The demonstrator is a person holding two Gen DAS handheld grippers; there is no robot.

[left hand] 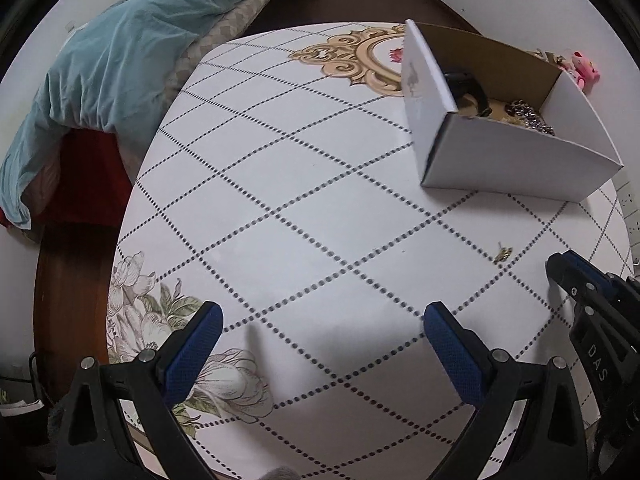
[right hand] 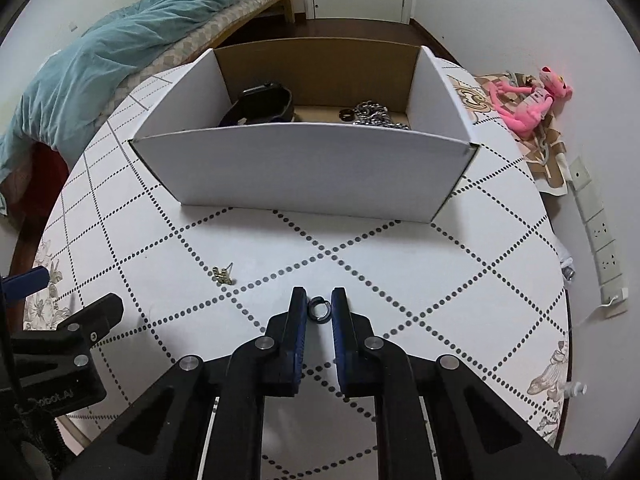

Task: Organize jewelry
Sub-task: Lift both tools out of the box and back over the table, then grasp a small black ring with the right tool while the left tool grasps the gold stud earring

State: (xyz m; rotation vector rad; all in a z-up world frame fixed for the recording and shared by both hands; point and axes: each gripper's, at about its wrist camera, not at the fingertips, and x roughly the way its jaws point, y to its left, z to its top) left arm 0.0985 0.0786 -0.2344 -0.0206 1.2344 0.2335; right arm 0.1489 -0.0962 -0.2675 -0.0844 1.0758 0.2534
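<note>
Spanning both views, a round table (right hand: 400,264) with a dotted diamond grid, its curved rim running close to the wall on the right and dropping to dark floor on the left. Plenty of bare tabletop between the near edge and the white cardboard box (right hand: 312,172), which stands toward the far side with its long front wall crosswise to the right gripper. Inside the box, a black watch (right hand: 262,104) at the left and a silver chain (right hand: 374,114) with a dark ring beside it at the right. Lying flat on the table between the fingertips of the right gripper (right hand: 319,308), a small dark ring (right hand: 319,308), its opening facing up; jaws narrowed around it with slim gaps on both sides, not pressing it as far as can be seen. Left of that and apart, a small gold earring (right hand: 222,274), seen also in the left wrist view (left hand: 502,255), long axis slanting, post toward the box. Left gripper (left hand: 322,326) spread wide over bare table, holding nothing. Beyond the rim, a teal blanket (left hand: 120,52) on a bed at left, a pink plush toy (right hand: 528,104) and a wall socket strip (right hand: 600,236) at right.
</note>
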